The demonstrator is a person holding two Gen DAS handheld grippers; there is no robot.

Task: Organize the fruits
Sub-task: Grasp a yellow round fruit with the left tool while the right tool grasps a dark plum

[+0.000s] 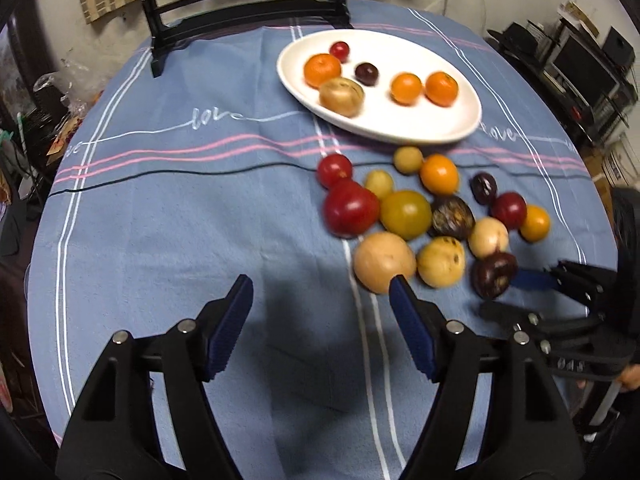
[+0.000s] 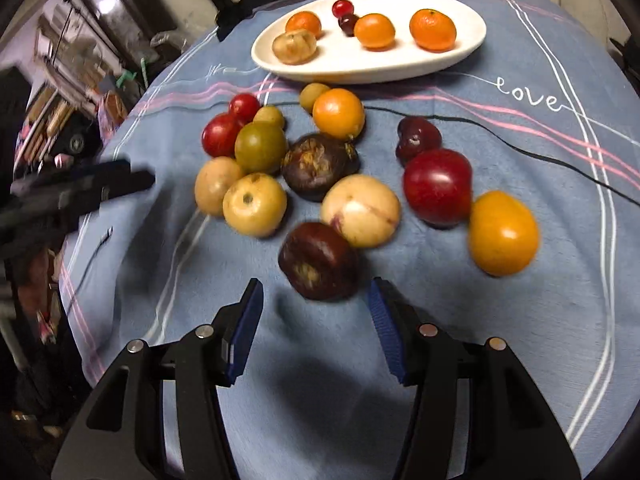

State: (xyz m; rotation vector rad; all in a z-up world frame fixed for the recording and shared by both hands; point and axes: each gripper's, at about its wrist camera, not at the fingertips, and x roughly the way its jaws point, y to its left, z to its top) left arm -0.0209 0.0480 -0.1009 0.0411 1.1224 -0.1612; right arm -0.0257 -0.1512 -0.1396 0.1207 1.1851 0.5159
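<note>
The white oval plate (image 1: 400, 128) lay in the upper middle of the left wrist view, its long axis running from upper left down to lower right; in the right wrist view (image 2: 360, 70) that axis ran almost level across the top of the frame. On it sat six fruits: three orange mandarins, of which the one furthest right (image 2: 433, 29) stood apart from the others, one tan fruit (image 2: 295, 46), one small red one (image 2: 342, 8) and one small dark one (image 2: 348, 23) touching it.

Below the plate, on the blue tablecloth (image 1: 180, 220), a loose heap of fruit spread toward the lower right of the left wrist view. Counted there: three red, two orange, two small yellowish, one olive-yellow, three tan and three dark purple, fourteen in all, though blur made the smaller ones hard to sort.

The left gripper (image 1: 322, 294) was spread wide and held nothing, its right fingertip just at the edge of a large tan fruit (image 1: 382, 260). The right gripper (image 2: 316, 290) was likewise wide open and empty, with a dark purple fruit (image 2: 318, 260) lying just ahead of the gap between its jaws, stem scar turned toward the camera. A black chair (image 1: 244, 0) stood beyond the table at the upper left.
</note>
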